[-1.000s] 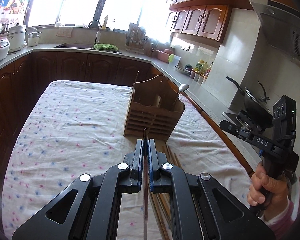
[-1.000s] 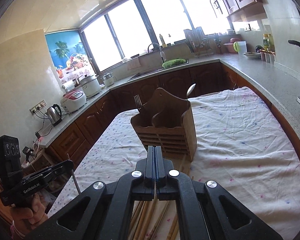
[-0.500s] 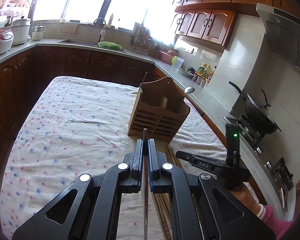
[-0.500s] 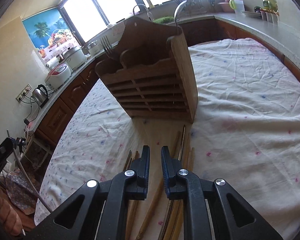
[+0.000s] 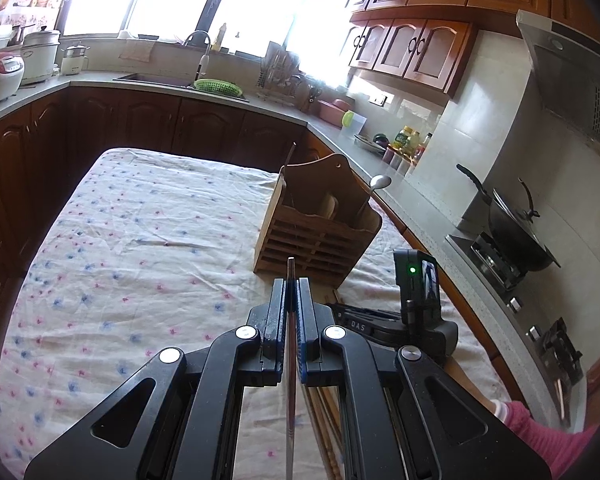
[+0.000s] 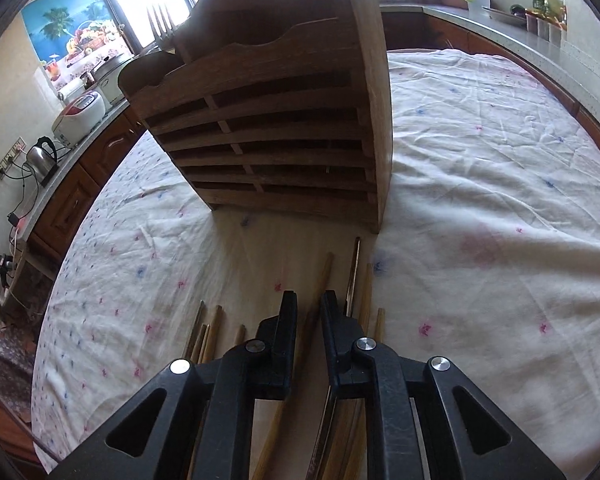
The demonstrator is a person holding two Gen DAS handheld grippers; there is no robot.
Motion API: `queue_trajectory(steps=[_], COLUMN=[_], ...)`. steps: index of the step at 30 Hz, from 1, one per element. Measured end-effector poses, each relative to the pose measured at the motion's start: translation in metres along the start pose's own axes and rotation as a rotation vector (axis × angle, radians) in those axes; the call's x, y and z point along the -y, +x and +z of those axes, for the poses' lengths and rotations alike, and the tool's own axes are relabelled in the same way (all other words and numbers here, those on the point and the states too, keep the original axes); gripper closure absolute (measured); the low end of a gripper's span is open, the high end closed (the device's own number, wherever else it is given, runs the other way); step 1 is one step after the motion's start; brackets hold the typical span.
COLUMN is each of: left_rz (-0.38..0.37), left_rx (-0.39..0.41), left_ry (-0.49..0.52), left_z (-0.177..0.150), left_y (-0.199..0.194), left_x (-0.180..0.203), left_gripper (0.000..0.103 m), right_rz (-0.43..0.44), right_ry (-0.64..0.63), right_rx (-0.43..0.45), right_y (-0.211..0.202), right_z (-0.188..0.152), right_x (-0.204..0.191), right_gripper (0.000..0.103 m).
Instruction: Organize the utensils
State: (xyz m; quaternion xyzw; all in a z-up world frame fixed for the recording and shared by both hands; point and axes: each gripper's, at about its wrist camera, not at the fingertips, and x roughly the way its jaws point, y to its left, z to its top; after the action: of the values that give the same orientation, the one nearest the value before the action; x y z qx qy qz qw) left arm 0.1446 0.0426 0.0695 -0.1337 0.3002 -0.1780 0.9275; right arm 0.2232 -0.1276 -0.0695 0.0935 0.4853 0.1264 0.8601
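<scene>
Underneath everything, a white tablecloth (image 5: 112,248) with small pink and blue flowers covers the table, its surface creased. On it stands a slatted wooden utensil caddy (image 6: 276,128), upright, with a fork (image 6: 161,26) rising from its left compartment in the right wrist view and a metal spoon (image 5: 374,186) leaning out of the right end in the left wrist view. Just in front of the caddy lie loose wooden chopsticks (image 6: 320,292) fanned on the cloth, with one darker metal chopstick (image 6: 354,276) among them, its tip near the caddy's front corner. The right gripper (image 6: 309,308) hangs low over this pile with its jaws slightly apart, a wooden chopstick showing in the gap; whether the pads touch it cannot be told. The left gripper (image 5: 291,300) is clamped on a thin metal chopstick (image 5: 290,380) that runs between its fingers and pokes out toward the caddy. A pink sleeve (image 5: 540,436) shows at lower right.
</scene>
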Motion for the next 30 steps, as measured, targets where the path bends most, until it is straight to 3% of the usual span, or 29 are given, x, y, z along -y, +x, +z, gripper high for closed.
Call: queue_trajectory(steps=[3, 5, 7, 14, 20, 30], left_rz=[0.001, 0.002, 0.003, -0.01, -0.021, -0.03], left_rx=[0.001, 0.003, 0.006, 0.035, 0.068, 0.11], left_ry=[0.005, 0.005, 0.005, 0.011, 0.031, 0.065], left_z=[0.0, 0.001, 0.001, 0.006, 0.012, 0.028], left_y=[0.0, -0.001, -0.003, -0.016, -0.027, -0.039], left_x=[0.002, 0.002, 0.002, 0.008, 0.019, 0.032], left_gripper=[0.1, 0.1, 0.1, 0.1, 0.1, 0.1], right_rz=[-0.02, -0.03, -0.012, 0.119, 0.173, 0.216], right_ry=[-0.047, -0.062, -0.046, -0.034, -0.06, -0.062], right_rx=[-0.008, -0.007, -0.002, 0.158, 0.294, 0.41], right_y=[0.005, 0.003, -0.003, -0.077, -0.143, -0.193], right_z=[0.007, 0.006, 0.001, -0.005, -0.003, 0.007], right_x=[-0.005, -0.006, -0.003, -0.016, -0.024, -0.028], right_gripper=[0.087, 0.096, 0.097, 0.098, 0.098, 0.098])
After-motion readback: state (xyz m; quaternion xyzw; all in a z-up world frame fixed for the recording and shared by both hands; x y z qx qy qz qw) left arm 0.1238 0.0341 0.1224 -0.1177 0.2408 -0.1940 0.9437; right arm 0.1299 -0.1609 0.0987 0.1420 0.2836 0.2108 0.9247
